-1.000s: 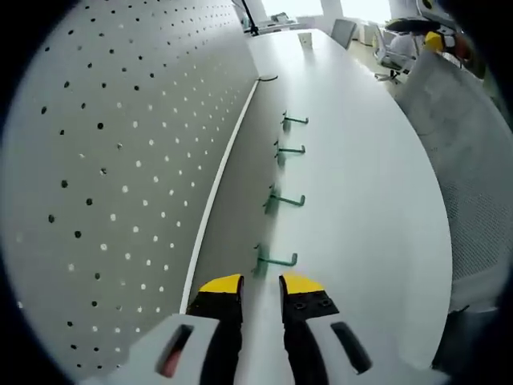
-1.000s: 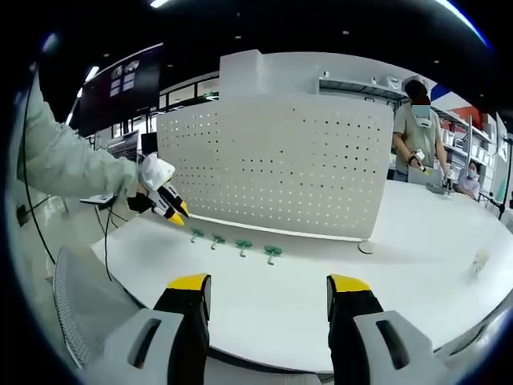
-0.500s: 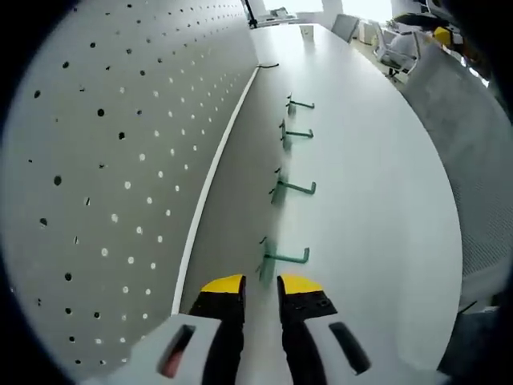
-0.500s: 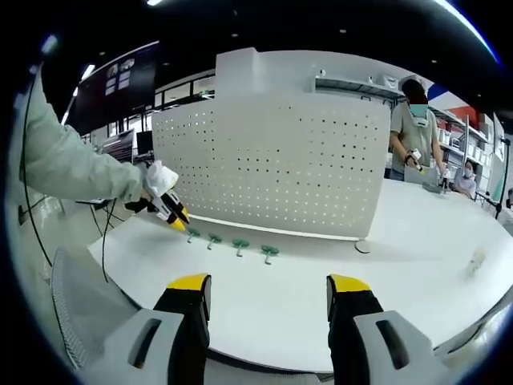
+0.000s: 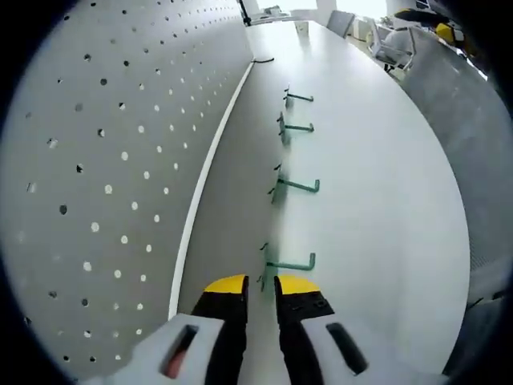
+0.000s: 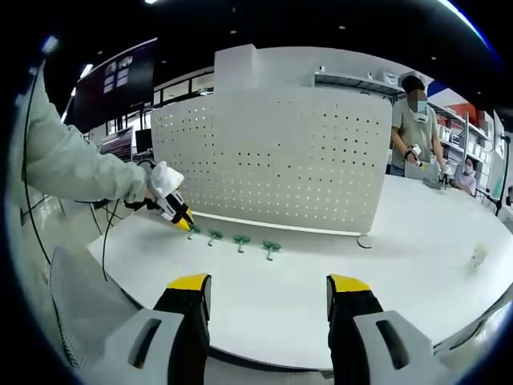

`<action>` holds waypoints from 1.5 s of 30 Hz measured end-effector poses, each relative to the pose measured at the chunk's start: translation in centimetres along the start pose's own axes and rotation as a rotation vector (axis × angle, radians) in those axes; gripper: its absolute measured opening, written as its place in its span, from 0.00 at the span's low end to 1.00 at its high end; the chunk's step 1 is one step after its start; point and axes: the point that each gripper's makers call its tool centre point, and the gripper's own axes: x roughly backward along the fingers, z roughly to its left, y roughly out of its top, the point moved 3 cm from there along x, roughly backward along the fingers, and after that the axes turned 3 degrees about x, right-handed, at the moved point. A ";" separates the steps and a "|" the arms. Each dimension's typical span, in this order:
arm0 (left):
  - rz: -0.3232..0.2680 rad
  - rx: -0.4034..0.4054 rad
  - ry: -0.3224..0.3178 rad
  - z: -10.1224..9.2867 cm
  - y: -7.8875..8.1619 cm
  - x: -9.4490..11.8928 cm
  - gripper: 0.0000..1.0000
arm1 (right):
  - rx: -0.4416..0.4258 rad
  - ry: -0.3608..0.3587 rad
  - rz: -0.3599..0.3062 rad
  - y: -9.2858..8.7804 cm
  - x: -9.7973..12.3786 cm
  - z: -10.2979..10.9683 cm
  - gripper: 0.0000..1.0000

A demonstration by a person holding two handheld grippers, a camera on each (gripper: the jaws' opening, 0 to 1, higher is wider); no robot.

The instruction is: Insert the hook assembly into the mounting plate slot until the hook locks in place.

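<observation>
Now the left gripper (image 5: 260, 285), jaws narrowly parted, reaches the nearest green metal hook (image 5: 285, 264) beside the white perforated mounting plate (image 5: 120, 160); straddle its shank squarely before closing; right gripper (image 6: 268, 290) gapes empty.

White curved table (image 6: 417, 265); dark ceiling (image 6: 321, 24); shelving (image 6: 353, 82) behind.

Both views are bright and evenly lit from overhead, with ceiling lights showing as small spots in the right gripper view. In the left gripper view daylight at the far end washes out the tabletop (image 5: 377, 200), which carries a pale sheen. Shadows are soft and faint. Fisheye bending curves the pegboard (image 6: 280, 168) and the edges, where detail softens.
</observation>
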 end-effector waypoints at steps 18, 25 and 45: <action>-0.001 0.035 0.016 0.0 -0.1 -0.6 0.04 | -0.002 0.004 0.003 0.0 -0.3 0.1 0.57; -0.030 0.070 0.103 -0.4 -0.2 -0.5 0.03 | 0.006 0.015 -0.012 0.7 -0.4 0.2 0.57; -0.294 0.351 0.315 -4.1 2.8 4.3 0.02 | 0.028 0.072 -0.078 2.9 -0.3 0.6 0.55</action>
